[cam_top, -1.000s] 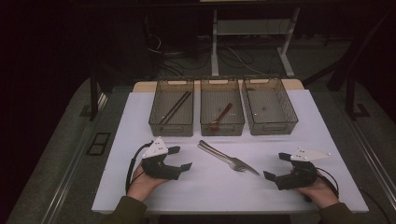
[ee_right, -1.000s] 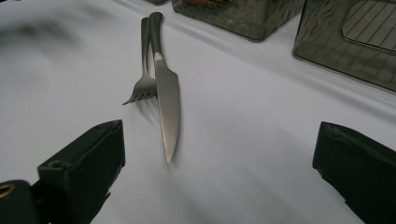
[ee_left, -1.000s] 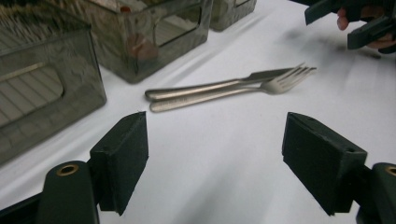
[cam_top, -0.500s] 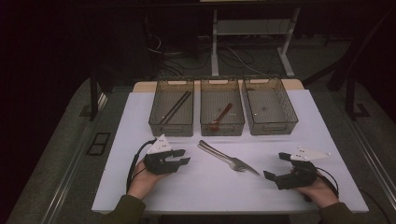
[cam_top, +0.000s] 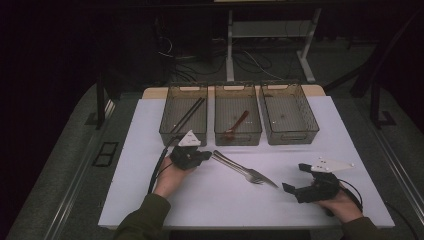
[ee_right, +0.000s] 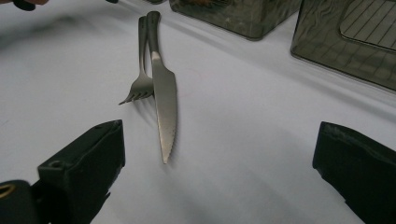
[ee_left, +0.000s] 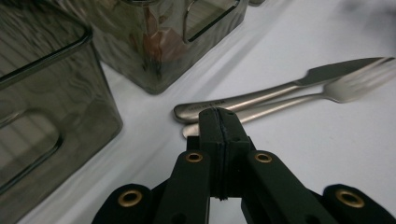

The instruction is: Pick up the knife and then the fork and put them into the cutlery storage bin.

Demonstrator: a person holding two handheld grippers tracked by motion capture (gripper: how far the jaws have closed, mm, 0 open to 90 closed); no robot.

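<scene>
My left gripper (cam_top: 204, 155) sits at the left of the white table (cam_top: 150, 190), just in front of the leftmost bin (cam_top: 172, 131) (the one with the dark chopsticks (cam_top: 187, 115) in it). Its jaws have just been closing and now stand pressed together with nothing between them; in the left gripper view the tip (ee_left: 219, 122) is right at the handle ends of the knife (ee_left: 280, 91) and the fork (ee_left: 327, 95), though I cannot tell whether it touches them. The two lie side by side, slanting across the middle of the table (cam_top: 245, 172), in front of the middle bin (cam_top: 237, 132) with its wooden spoon (cam_top: 236, 125). Further right stands the third bin (cam_top: 295, 135). At the right, my right gripper (cam_top: 296, 179) has its jaws wide apart, pointing at the knife's tip (ee_right: 164, 154), near it but not touching.
</scene>
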